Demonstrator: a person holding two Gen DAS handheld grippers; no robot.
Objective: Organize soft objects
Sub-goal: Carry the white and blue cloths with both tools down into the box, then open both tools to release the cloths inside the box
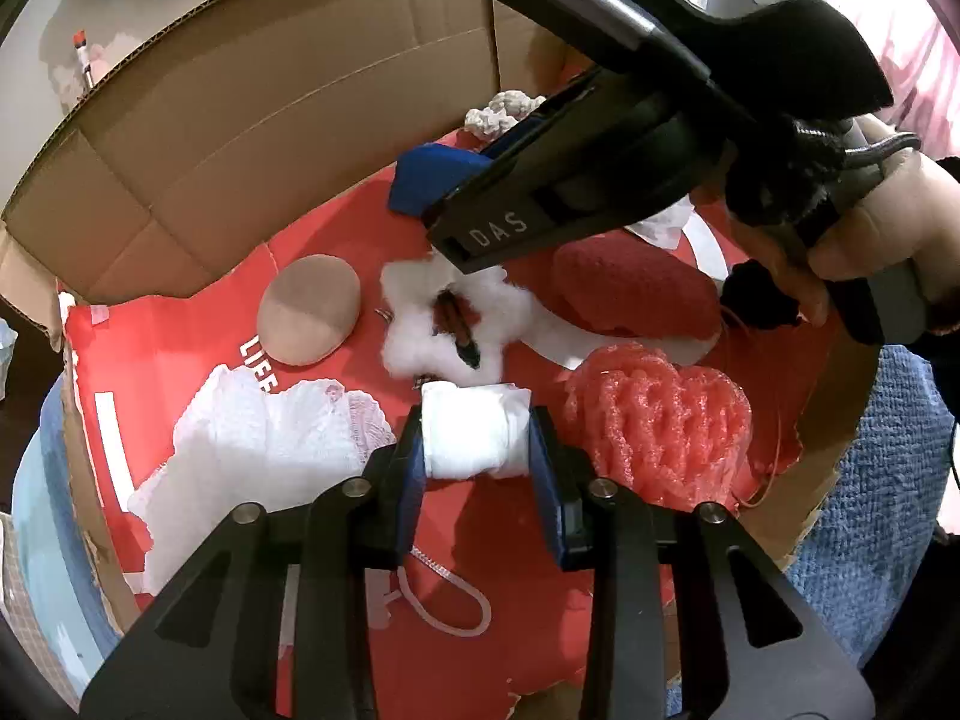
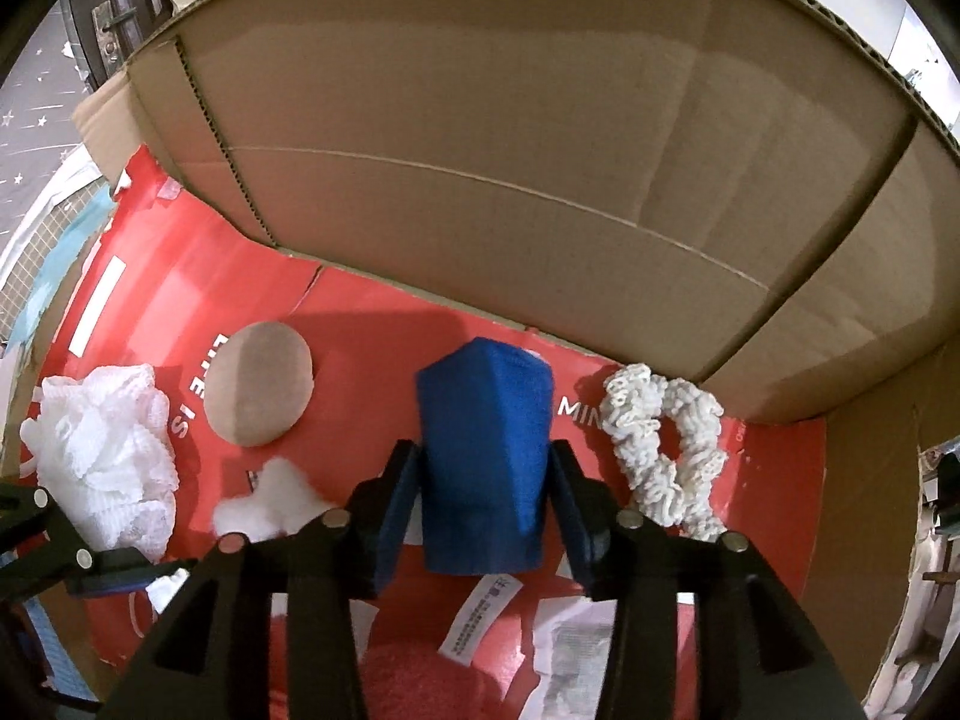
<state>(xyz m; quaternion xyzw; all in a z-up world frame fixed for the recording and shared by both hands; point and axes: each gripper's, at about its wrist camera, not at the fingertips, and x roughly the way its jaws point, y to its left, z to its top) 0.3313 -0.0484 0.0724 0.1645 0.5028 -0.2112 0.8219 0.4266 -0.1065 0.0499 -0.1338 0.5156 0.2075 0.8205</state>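
Note:
My left gripper [image 1: 477, 441] is shut on a white rolled cloth [image 1: 474, 435], held just above the red cardboard sheet [image 1: 198, 324]. My right gripper [image 2: 483, 480] is shut on a blue foam block [image 2: 486, 456]; it shows in the left wrist view [image 1: 432, 177] too, behind the right gripper's black body. Around them lie a tan round sponge [image 1: 309, 309] [image 2: 259, 384], a white cotton tuft [image 1: 444, 315] [image 2: 270, 501], a white mesh cloth [image 1: 252, 450] [image 2: 102, 450], a pink heart-shaped mesh [image 1: 660, 420], a red sponge [image 1: 636, 291] and a white ruffled scrunchie [image 2: 660, 450] [image 1: 501, 111].
A brown cardboard box wall [image 2: 540, 150] [image 1: 252, 138] stands upright behind the red sheet. A white cord loop [image 1: 450, 600] lies under my left gripper. Paper labels [image 2: 480, 612] lie near my right gripper. A blue towel [image 1: 870, 510] lies at the right.

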